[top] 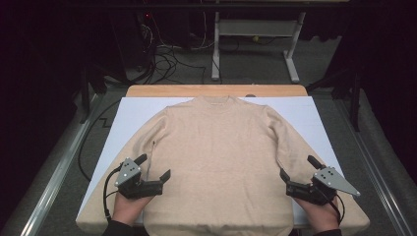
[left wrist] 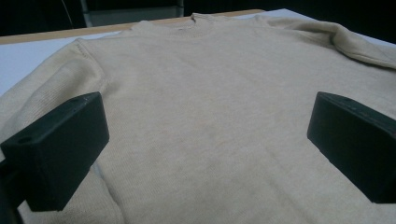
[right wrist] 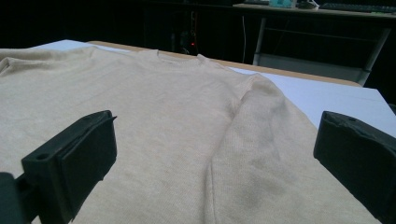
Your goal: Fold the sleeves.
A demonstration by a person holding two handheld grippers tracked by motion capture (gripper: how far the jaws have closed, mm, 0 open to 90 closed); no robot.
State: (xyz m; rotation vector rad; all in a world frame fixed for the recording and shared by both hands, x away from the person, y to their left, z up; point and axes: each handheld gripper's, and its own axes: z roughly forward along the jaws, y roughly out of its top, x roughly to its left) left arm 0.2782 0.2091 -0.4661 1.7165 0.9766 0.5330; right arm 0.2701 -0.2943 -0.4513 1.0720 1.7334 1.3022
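I had the sweater (top: 221, 162) lying flat, face up on the white sheet (top: 314, 118), hem twd me. Left gripper (top: 153, 167) & right gripper (top: 297, 168) hovered over its lower corners, jaws wide apart, nothing held. Looked like pre-grasp for a fold; next I'd need to drop & pinch fabric both sides.

Nothing is blocking you — the sweater (top: 221, 162) is lying flat, its sleeves are flanking both wide-open grippers, leaving bare white sheet (top: 314, 115) beyond.

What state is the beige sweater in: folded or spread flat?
Spread flat. The sweater lies front up on the white sheet, body unfolded, both sleeves angled outward, collar at the far edge.
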